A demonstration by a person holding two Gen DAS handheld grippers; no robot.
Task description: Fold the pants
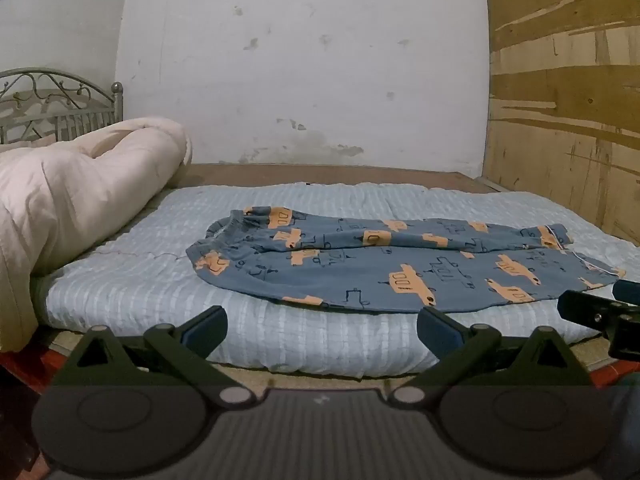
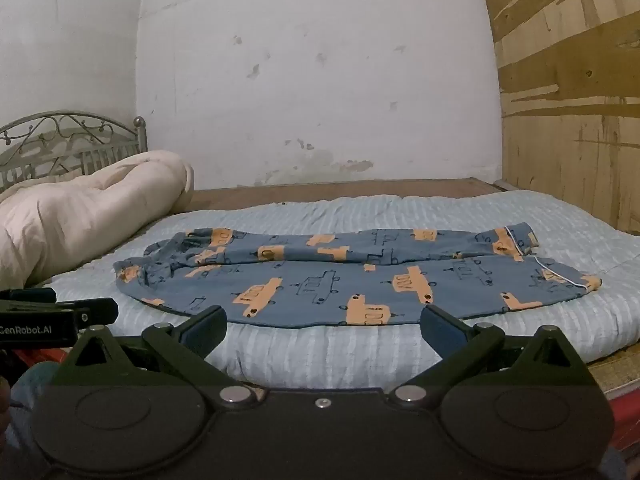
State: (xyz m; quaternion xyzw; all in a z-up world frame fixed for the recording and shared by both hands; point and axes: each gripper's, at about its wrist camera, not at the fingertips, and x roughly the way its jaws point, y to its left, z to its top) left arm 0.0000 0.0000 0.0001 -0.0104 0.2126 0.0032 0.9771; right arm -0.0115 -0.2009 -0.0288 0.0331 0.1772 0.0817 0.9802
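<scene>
The pants (image 1: 392, 268) lie lengthwise across the bed (image 1: 120, 288) (waistband left), just beyond both tongs, left tongs (image 1: 320, 326) and right tongs (image 2: 322, 326), each spread wide, empty.

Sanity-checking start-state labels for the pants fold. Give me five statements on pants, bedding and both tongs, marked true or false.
1. The pants lie spread on the light blue mattress pad. True.
2. The left tongs are shut on the fabric. False: they stand wide open, short of the pants' near edge.
3. The waistband lies toward the rolled cream comforter. True.
4. The pants are plain grey. False: blue with orange vehicle prints.
5. The right tongs are open and hold nothing. True.
</scene>
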